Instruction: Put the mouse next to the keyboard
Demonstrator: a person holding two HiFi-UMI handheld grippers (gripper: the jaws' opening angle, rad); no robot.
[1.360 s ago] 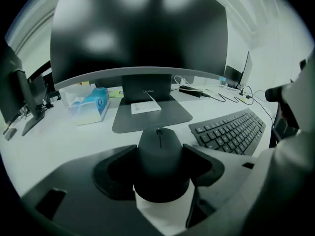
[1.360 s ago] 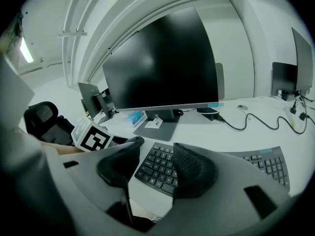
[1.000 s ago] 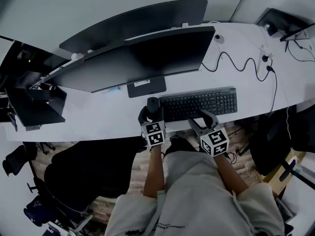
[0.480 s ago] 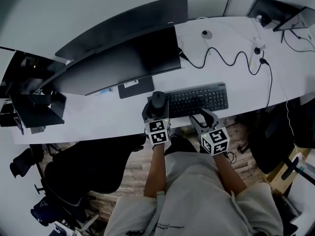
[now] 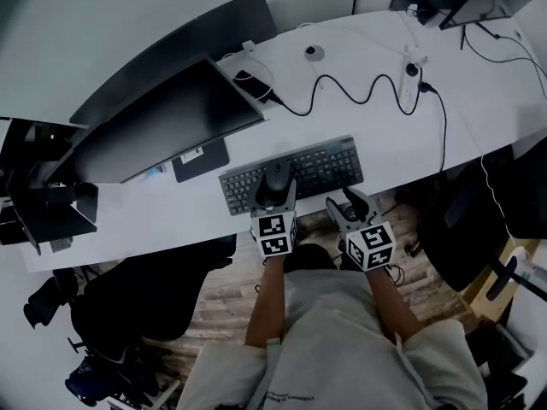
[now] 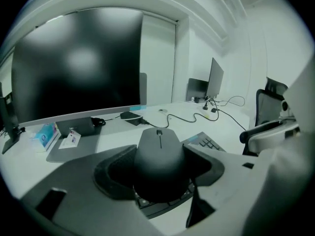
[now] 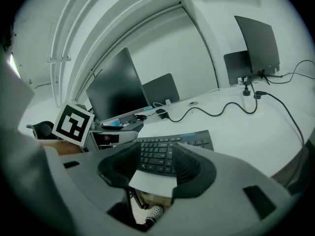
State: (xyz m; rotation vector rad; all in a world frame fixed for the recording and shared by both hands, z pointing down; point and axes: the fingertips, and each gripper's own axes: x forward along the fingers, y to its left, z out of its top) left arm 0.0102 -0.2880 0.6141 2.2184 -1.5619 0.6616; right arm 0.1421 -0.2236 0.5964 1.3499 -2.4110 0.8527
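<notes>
A dark grey mouse point(image 5: 277, 176) point(image 6: 158, 154) sits between the jaws of my left gripper point(image 5: 275, 190) point(image 6: 158, 173), which is shut on its sides. It hangs just over the left-middle of the black keyboard point(image 5: 320, 165) point(image 6: 207, 142); keys show beneath it. The keyboard lies on the white desk point(image 5: 410, 143) near its front edge. My right gripper point(image 5: 350, 203) point(image 7: 156, 167) is open and empty at the desk's front edge, facing the keyboard point(image 7: 170, 152) from just below its right half.
A wide dark monitor point(image 5: 162, 118) stands behind the keyboard on the left, its stand point(image 5: 202, 156) close to the keyboard's far left corner. A black cable point(image 5: 367, 88) snakes across the desk behind. A black chair point(image 5: 149, 301) sits left of the person.
My left gripper has carried the mouse to the right, from beside the keyboard's left end to over the keys. The right gripper has kept its place at the desk's front edge.
</notes>
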